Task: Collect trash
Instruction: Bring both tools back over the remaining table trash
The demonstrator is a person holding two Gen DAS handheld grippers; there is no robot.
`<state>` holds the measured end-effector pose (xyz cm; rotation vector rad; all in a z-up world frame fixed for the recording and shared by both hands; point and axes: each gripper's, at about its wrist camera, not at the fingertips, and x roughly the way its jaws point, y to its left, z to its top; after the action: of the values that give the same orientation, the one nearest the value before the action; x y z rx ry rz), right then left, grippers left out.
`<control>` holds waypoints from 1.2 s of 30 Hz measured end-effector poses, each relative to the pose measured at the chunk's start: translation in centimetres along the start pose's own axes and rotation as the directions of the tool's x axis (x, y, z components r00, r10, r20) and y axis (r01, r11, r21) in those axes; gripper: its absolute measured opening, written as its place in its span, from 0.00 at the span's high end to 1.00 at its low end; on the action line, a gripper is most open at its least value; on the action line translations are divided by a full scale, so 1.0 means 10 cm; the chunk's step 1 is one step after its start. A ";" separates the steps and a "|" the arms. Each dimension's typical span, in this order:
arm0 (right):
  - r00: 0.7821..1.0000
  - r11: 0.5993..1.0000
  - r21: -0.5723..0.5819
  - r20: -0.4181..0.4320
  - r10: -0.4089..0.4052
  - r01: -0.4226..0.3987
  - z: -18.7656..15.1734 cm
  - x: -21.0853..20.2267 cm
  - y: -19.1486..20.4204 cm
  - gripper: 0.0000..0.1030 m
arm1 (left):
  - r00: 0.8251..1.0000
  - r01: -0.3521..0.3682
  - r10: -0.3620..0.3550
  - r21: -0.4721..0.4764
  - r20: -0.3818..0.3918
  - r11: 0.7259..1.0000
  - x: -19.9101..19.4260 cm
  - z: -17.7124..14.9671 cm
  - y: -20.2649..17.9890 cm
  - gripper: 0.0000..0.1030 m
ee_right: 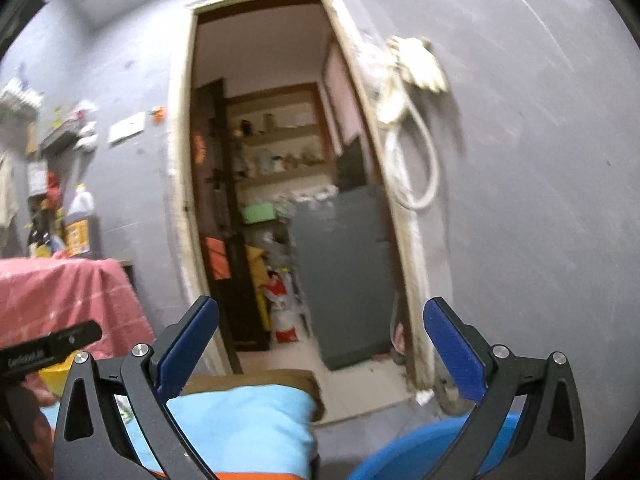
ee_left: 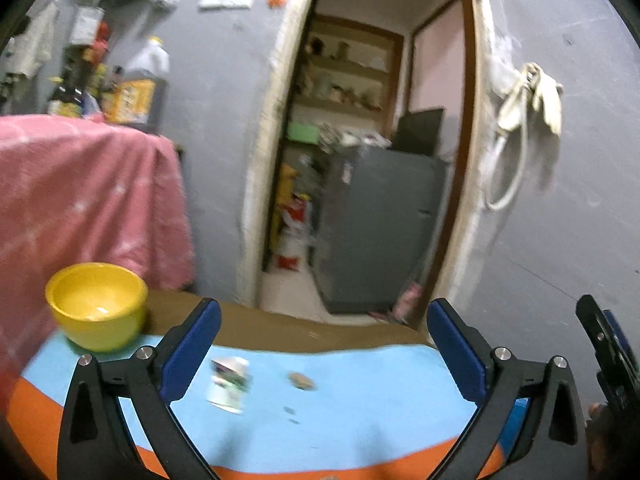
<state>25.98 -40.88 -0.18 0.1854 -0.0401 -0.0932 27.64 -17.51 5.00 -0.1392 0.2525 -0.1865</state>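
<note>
Bowl (ee_left: 97, 305) left of wrapper (ee_left: 229, 385)

Each handheld gripper, the left gripper (ee_left: 324, 344) and the right gripper (ee_right: 320, 342), is built from matte black plastic arms with triangular cut-outs. Flat blue pads (ee_left: 192, 350) are fitted to the inner finger faces, and round silver screws (ee_left: 144, 353) are set at the linkage joints behind them.

Blurred wrapper (ee_left: 229, 385), perhaps crumb (ee_left: 302, 381), on cloth (ee_left: 360, 400)
</note>
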 end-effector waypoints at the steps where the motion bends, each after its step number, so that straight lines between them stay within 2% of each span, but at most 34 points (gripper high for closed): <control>1: 1.000 1.000 -0.016 0.010 0.014 -0.014 0.00 0.00 0.07 0.00 | 1.000 -0.019 0.019 0.003 0.022 1.000 -0.04 0.00 0.07 0.02; 9: 0.990 0.983 -0.145 0.071 0.120 -0.109 -0.03 0.04 0.72 0.00 | 0.985 -0.117 0.112 0.033 0.127 0.993 -0.23 0.01 0.64 0.02; 13: 0.987 0.981 -0.128 0.050 0.150 -0.143 -0.07 0.14 0.85 0.00 | 0.978 -0.155 0.147 0.046 0.147 0.987 -0.28 -0.02 0.83 0.02; 20: 0.980 0.977 -0.077 -0.006 0.198 -0.198 -0.15 0.31 1.00 0.00 | 0.975 -0.188 0.181 0.040 0.127 0.981 -0.20 -0.13 1.09 0.02; 24: 0.973 0.972 -0.080 -0.087 0.215 -0.222 -0.23 0.48 1.10 0.00 | 0.978 -0.192 0.187 0.045 0.096 0.980 -0.10 -0.18 1.17 0.02; 29: 0.963 0.968 -0.125 -0.186 0.193 -0.218 -0.32 0.65 1.24 0.00 | 0.984 -0.175 0.173 0.043 0.041 0.984 0.04 -0.24 1.28 0.02; 33: 0.931 0.959 -0.167 -0.324 0.167 -0.230 -0.44 0.89 1.37 0.00 | 0.985 -0.165 0.167 0.058 -0.048 0.985 0.21 -0.28 1.32 0.02; 36: 0.894 0.950 -0.189 -0.422 0.151 -0.249 -0.57 1.04 1.45 0.00 | 0.975 -0.143 0.145 0.025 -0.169 0.989 0.40 -0.31 1.40 0.02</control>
<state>37.89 -26.70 -2.72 -0.0449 0.3643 0.1501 32.98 -5.08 -1.13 -0.0918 0.4309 -0.0558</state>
